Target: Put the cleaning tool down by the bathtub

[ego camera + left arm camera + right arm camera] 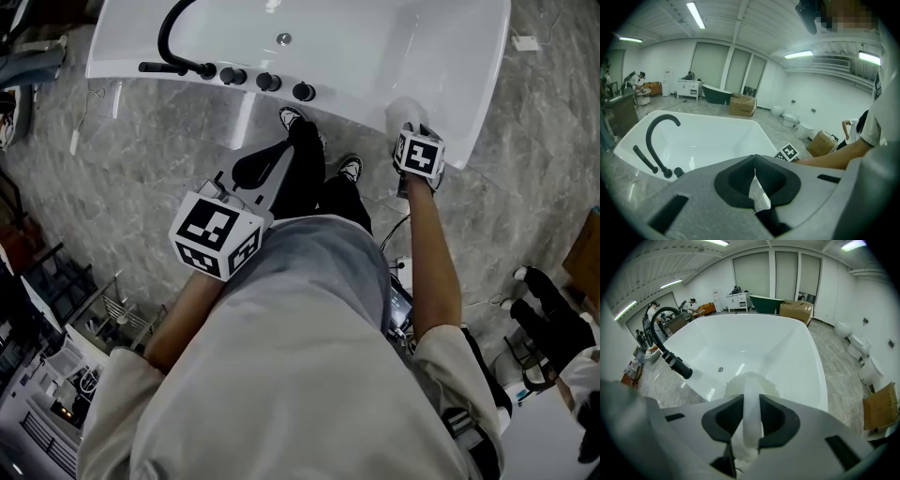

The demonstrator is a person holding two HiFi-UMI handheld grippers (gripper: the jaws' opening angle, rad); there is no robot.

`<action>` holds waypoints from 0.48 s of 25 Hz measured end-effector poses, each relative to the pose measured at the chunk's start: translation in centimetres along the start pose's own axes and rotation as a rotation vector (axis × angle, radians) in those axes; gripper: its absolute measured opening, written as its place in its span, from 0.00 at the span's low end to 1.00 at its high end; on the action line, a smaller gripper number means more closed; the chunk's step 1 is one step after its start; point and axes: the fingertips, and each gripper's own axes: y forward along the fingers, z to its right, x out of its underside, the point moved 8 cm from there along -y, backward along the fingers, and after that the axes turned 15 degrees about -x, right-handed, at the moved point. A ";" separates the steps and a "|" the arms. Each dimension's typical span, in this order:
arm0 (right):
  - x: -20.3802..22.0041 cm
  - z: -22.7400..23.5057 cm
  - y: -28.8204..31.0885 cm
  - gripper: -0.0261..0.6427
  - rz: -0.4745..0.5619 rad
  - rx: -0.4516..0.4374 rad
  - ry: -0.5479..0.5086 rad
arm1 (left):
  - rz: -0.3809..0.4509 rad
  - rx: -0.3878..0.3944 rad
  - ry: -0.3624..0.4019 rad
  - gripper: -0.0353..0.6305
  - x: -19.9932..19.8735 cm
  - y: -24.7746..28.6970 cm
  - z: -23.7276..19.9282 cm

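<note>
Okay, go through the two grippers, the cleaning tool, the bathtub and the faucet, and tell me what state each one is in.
left gripper: jaws together, nothing held.
right gripper: jaws shut on the cleaning tool's white handle.
cleaning tool: held up at the tub's near edge, not set down.
bathtub: no water visible inside.
faucet: no water running.

grey marbled floor (141,155) with white bathtub (375,70) on it
</note>
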 end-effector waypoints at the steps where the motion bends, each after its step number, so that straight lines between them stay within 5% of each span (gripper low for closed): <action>1: 0.1 -0.1 0.1 0.17 -0.001 0.003 -0.005 | -0.001 0.003 -0.004 0.07 0.0 0.0 -0.1; 12: 1.1 -0.9 0.6 0.17 -0.001 0.010 0.044 | 0.018 0.015 -0.037 0.07 -0.3 -0.2 -0.1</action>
